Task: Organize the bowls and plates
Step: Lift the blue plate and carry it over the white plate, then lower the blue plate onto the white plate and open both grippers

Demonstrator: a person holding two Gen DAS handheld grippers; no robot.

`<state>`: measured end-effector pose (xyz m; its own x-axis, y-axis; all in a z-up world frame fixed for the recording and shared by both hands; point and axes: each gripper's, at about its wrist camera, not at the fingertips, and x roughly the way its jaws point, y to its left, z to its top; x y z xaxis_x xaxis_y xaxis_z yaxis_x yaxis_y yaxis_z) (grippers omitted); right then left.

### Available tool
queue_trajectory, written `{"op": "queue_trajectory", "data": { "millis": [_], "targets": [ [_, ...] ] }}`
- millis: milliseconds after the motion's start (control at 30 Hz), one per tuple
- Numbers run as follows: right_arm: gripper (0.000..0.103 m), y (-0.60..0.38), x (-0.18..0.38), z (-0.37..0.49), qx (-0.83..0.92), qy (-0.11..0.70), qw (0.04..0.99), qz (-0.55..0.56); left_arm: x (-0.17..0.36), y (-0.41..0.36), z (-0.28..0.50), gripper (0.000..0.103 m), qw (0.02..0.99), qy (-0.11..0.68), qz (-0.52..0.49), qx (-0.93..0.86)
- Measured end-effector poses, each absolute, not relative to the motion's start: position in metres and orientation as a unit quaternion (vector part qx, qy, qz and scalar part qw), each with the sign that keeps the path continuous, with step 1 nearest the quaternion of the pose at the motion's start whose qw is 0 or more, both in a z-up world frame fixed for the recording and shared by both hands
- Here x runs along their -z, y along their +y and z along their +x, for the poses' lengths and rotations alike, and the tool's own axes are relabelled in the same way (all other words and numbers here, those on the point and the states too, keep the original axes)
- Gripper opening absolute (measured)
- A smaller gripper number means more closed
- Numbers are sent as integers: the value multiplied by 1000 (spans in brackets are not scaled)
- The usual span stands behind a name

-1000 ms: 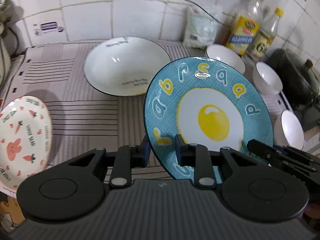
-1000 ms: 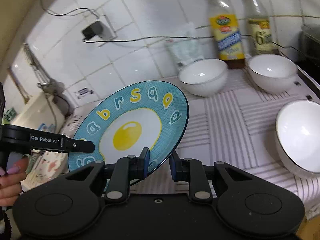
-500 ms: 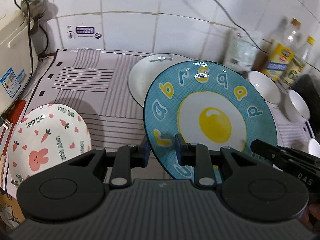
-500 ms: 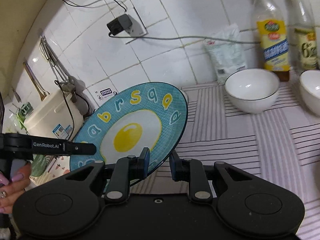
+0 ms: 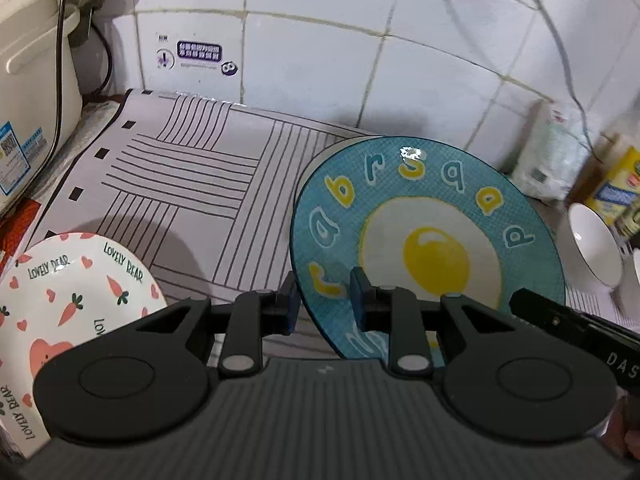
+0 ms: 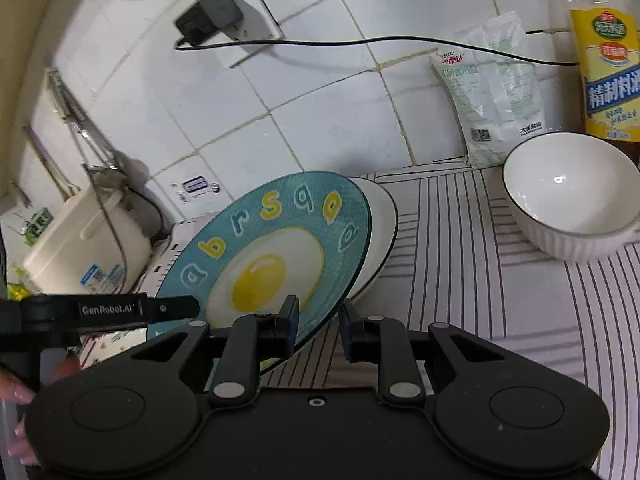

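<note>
Three plates: blue egg plate (image 5: 432,216), rabbit plate (image 5: 68,280), white plate (image 6: 380,236), one white bowl (image 6: 572,196), one bottle (image 6: 604,52)

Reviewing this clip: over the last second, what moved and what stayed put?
Both grippers carried the blue fried-egg plate leftward along the counter: the big white plate slid from beside it to mostly hidden behind it, and the white bowls fell away to the right. Unchanged: left gripper and right gripper remain clamped on the plate's rim; the rabbit-and-carrot plate stayed put.
</note>
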<state>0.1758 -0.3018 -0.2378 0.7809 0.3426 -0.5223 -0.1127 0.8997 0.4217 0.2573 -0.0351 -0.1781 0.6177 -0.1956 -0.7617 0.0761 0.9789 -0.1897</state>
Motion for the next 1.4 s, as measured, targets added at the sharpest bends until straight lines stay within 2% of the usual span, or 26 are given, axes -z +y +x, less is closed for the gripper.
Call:
{"op": "queue_trajectory", "data": {
  "millis": [600,767,1000,1400],
  "targets": [
    [26,-281,231,235,-88,381,910,137,189,-37,308,26,854,510,-75,63],
    [26,-266,226,242,-55,393,913,92,192,-39,311,26,851,515,-76,64],
    [30,-239,222,241,-8,383,924,-17,193,-43,315,27,851,517,-71,67],
    [30,-221,240,241,30,364,926,-100,193,-52,307,25,849,520,-54,72]
  ]
}}
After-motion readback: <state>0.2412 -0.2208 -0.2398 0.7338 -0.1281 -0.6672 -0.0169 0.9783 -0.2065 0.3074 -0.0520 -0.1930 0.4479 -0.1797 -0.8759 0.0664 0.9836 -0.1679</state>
